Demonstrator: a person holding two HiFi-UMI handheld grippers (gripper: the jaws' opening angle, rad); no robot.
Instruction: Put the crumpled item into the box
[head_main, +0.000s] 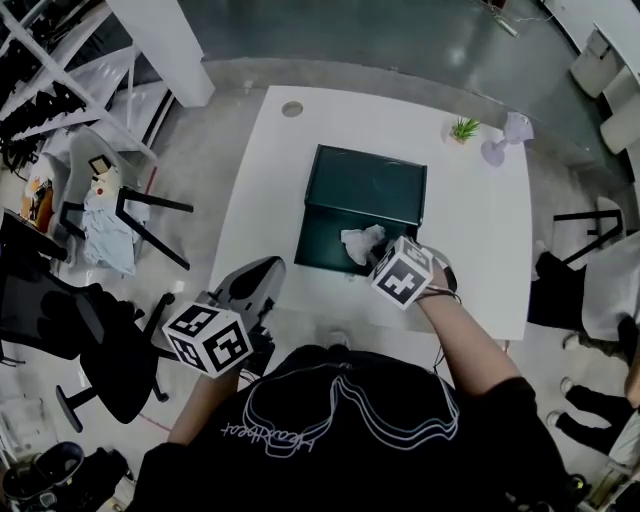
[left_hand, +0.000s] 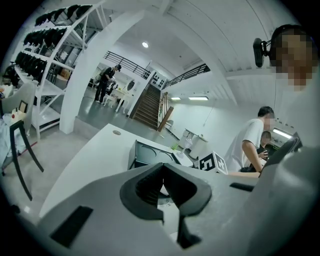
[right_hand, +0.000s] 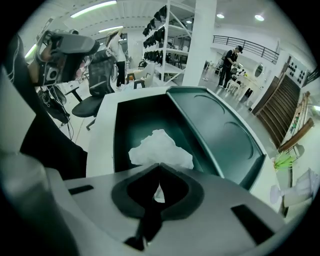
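Observation:
A crumpled white paper (head_main: 360, 242) hangs over the open dark green box (head_main: 330, 240) on the white table (head_main: 260, 180). My right gripper (head_main: 373, 256) is shut on it. In the right gripper view the paper (right_hand: 159, 149) bulges out past the closed jaws, above the box's floor (right_hand: 135, 120), with the raised lid (right_hand: 225, 130) to the right. My left gripper (head_main: 262, 272) is held off the table's near left edge. In the left gripper view its jaws (left_hand: 162, 166) meet at the tips with nothing between them, and the box (left_hand: 150, 155) lies ahead.
A small potted plant (head_main: 464, 128) and a pale lilac desk fan (head_main: 505, 140) stand at the table's far right. Chairs (head_main: 100, 200) and a black office chair (head_main: 90, 340) crowd the floor on the left. People stand at the right (left_hand: 255, 142).

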